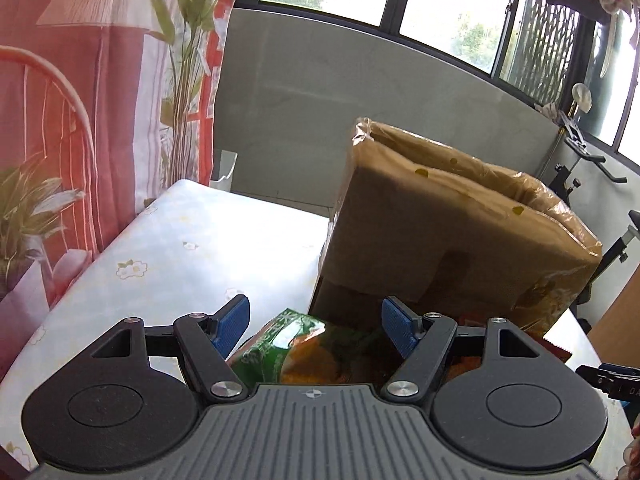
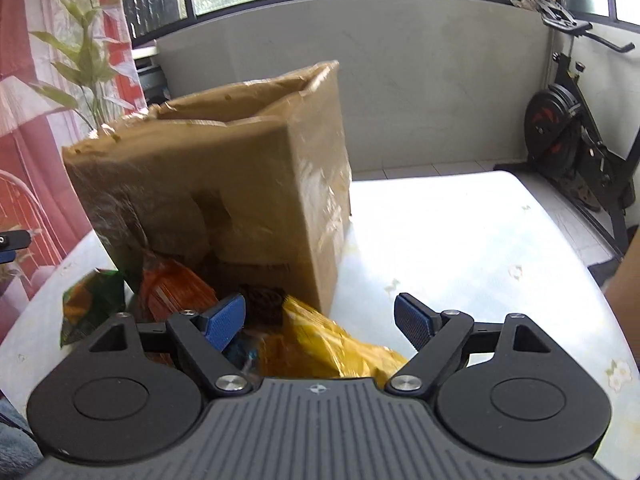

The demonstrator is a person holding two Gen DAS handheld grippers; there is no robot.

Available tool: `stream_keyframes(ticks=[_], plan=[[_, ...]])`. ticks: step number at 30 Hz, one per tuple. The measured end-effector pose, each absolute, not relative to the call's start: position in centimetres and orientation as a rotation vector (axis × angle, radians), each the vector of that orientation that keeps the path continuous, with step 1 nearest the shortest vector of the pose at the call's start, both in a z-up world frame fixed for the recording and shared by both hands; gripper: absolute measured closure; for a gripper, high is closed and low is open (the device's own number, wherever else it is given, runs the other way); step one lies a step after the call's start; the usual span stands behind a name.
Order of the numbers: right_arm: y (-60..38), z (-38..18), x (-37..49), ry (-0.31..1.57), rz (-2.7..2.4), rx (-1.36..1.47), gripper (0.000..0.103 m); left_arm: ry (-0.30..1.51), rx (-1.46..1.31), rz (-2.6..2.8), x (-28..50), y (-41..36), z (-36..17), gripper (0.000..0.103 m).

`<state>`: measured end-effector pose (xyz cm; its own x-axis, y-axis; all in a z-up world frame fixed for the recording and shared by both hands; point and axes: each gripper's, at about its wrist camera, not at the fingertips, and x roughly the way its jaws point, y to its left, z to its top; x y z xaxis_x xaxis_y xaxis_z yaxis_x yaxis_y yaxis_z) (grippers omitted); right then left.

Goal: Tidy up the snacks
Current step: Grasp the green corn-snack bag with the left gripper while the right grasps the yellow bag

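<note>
A tall open cardboard box [image 1: 452, 236] wrapped in tape stands on the table; it also shows in the right wrist view [image 2: 224, 184]. Snack packets lie at its foot. My left gripper [image 1: 316, 326] is open above a green and orange packet [image 1: 296, 352], not touching it. My right gripper [image 2: 320, 322] is open above a yellow packet [image 2: 320, 344]. In the right wrist view an orange packet [image 2: 176, 292], a dark packet [image 2: 264, 300] and the green packet [image 2: 92, 300] lie beside it.
The table [image 1: 192, 248] has a pale flowered cloth and also shows in the right wrist view [image 2: 480, 240]. A red flowered curtain [image 1: 80, 100] hangs on the left. An exercise bike [image 2: 576, 132] stands at the right. A grey wall and windows are behind.
</note>
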<state>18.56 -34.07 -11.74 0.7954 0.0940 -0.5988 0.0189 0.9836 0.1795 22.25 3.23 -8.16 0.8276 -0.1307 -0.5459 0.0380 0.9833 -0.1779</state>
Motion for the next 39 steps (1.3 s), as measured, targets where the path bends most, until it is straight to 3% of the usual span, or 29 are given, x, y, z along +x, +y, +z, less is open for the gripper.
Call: stream_keyframes(ticks=[9, 19, 22, 26, 39], plan=[[-37.0, -16.6, 19.0, 0.833, 0.007, 0.422, 0.019, 0.676, -0.189, -0.055, 22.7, 3.7, -10.0, 0.028], [-37.9, -18.0, 19.1, 0.846, -0.006, 0.484, 0.018, 0.730, -0.179, -0.048, 22.9, 3.4, -11.5, 0.028], [-37.8, -17.9, 19.1, 0.833, 0.002, 0.466, 0.022, 0.741, -0.177, -0.042, 23.2, 3.4, -11.6, 0.028], [-36.8, -17.5, 19.0, 0.800, 0.010, 0.412, 0.034, 0.754, -0.174, -0.051, 23.2, 3.2, -11.9, 0.028], [-36.0, -17.2, 18.7, 0.778, 0.014, 0.359, 0.038, 0.760, -0.163, -0.001, 24.8, 4.4, -12.6, 0.027]])
